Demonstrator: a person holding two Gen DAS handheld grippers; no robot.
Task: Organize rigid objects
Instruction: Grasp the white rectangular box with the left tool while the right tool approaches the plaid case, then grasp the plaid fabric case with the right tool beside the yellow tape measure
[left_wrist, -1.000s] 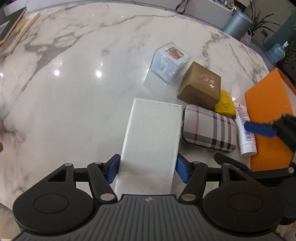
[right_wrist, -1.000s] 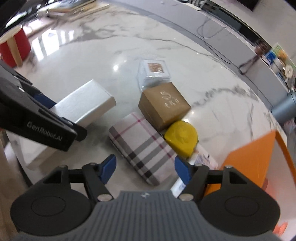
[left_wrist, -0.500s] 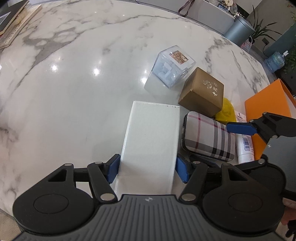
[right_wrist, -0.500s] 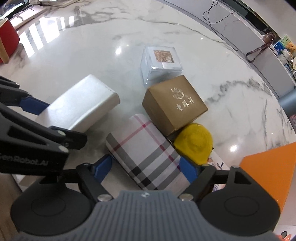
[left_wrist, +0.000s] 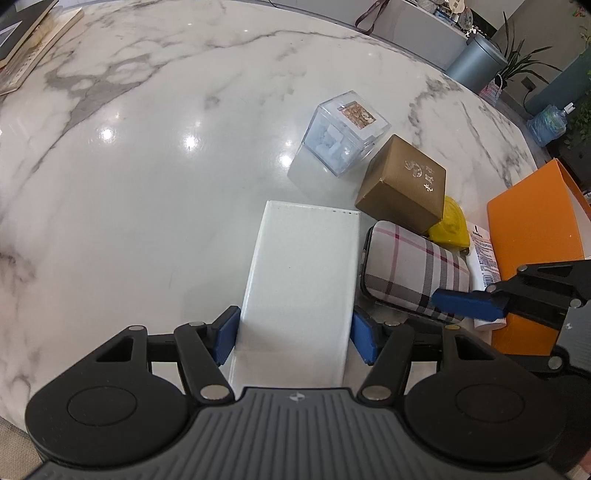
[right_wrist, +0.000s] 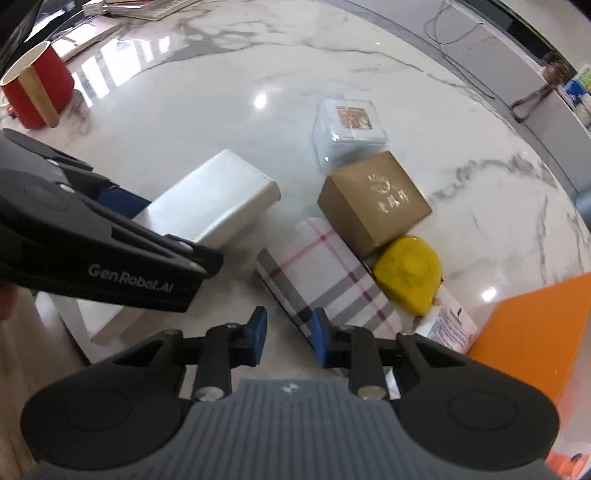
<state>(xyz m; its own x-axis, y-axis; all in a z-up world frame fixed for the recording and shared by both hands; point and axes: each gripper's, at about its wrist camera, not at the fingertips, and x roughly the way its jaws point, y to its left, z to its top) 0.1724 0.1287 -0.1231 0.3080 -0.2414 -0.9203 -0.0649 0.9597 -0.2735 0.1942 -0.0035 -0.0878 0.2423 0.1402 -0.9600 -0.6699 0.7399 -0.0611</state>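
Round white marble tabletop (left_wrist: 147, 166), grey veins, polished, glossy w/ lamp glare at upper left. Long white box (left_wrist: 299, 288): smooth satin. Clear plastic cube (left_wrist: 345, 133), centre-right. Brown card box (left_wrist: 402, 188), matt, gold foil print. Plaid cloth case (right_wrist: 325, 280). Yellow glossy plastic lump (right_wrist: 408, 280). Orange matt box (left_wrist: 532, 229), right edge.
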